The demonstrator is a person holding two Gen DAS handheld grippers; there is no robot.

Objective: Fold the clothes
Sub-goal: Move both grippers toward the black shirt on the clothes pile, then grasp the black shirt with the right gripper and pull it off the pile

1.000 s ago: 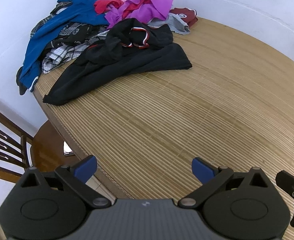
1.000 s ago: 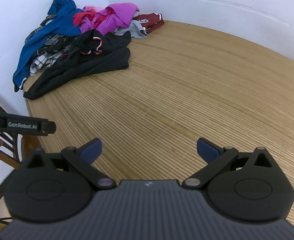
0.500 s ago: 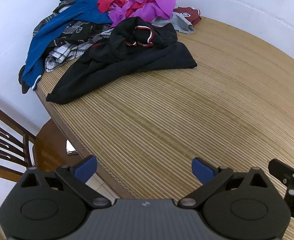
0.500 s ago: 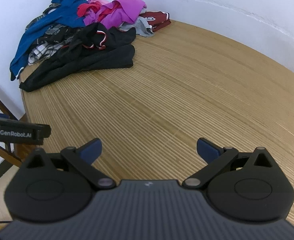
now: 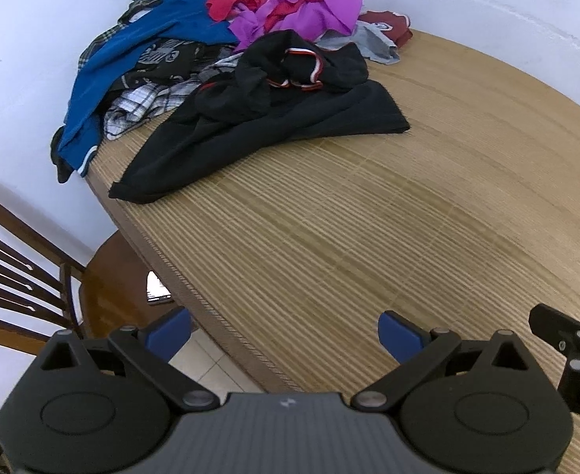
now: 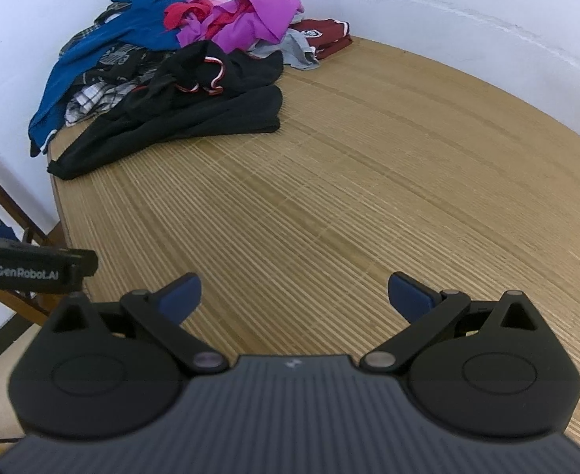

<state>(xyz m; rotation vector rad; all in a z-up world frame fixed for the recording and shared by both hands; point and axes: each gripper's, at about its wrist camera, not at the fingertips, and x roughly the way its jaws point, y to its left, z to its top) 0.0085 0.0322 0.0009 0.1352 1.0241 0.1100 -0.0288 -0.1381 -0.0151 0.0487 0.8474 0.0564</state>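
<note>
White walls meet behind a round bamboo-mat table (image 6: 369, 181). Unfolded clothes are heaped at its far left edge, well apart from me, leaving bare mat for folding. Nearest is the black garment (image 5: 258, 126), spread forward, likely my first pick. My left gripper (image 5: 284, 333) and right gripper (image 6: 294, 294) are both spread wide, empty.

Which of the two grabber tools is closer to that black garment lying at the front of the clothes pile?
Left, by a little. The left gripper hangs at the table's near edge, open, with the black garment ahead. The right gripper, also open, sits to its right, over bare mat, slightly farther off.
</note>
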